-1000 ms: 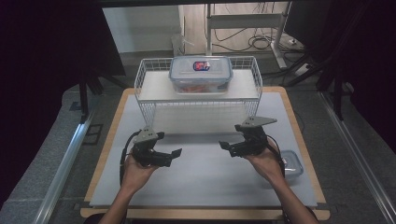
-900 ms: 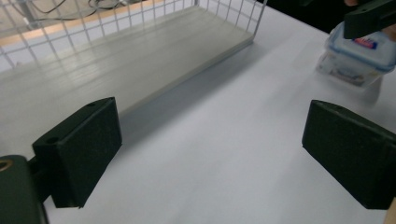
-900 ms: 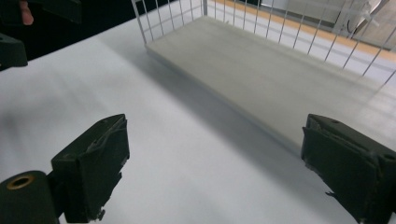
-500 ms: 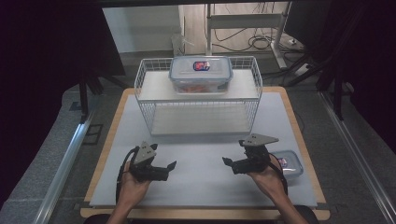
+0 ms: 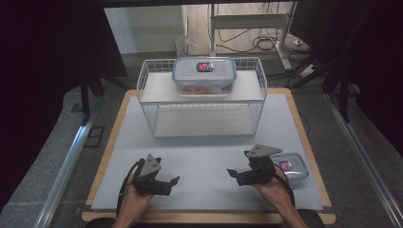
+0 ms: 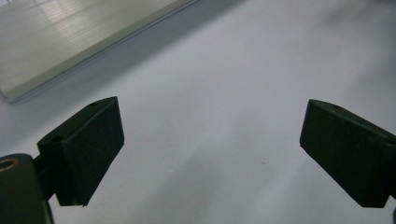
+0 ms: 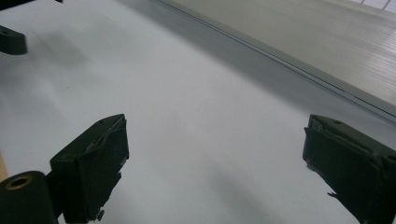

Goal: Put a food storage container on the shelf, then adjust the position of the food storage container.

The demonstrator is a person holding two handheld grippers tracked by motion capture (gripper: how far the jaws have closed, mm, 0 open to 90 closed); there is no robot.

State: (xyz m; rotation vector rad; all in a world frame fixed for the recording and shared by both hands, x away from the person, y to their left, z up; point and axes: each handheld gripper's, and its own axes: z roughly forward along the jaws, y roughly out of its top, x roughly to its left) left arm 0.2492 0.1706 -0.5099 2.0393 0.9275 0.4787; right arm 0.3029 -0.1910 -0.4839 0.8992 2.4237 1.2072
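My left gripper [image 5: 172, 182] rests low over the white mat [image 5: 204, 161] near its front left, jaws wide apart and pointing right; nothing lies between its pads [image 6: 88, 149]. On the front right my right gripper [image 5: 233, 175] points left, also open and empty, as its own view shows [image 7: 215, 172]. A small clear lidded container [image 5: 293, 167] with a red-and-blue label lies on the mat just right of the right hand. A larger clear container [image 5: 204, 76] with a blue-rimmed lid and orange contents sits on top of the white wire rack [image 5: 204, 97] at the back.
The mat covers a wooden table [image 5: 304, 118]. The rack's lower shelf [image 5: 204, 124] is bare. Metal rails [image 5: 66, 161] run along the floor on both sides. A black piece [image 7: 11, 39] shows at the upper left of the right gripper view.
Both hands have drawn back toward the front edge of the table, away from the rack. The jaws of both stay open and empty.
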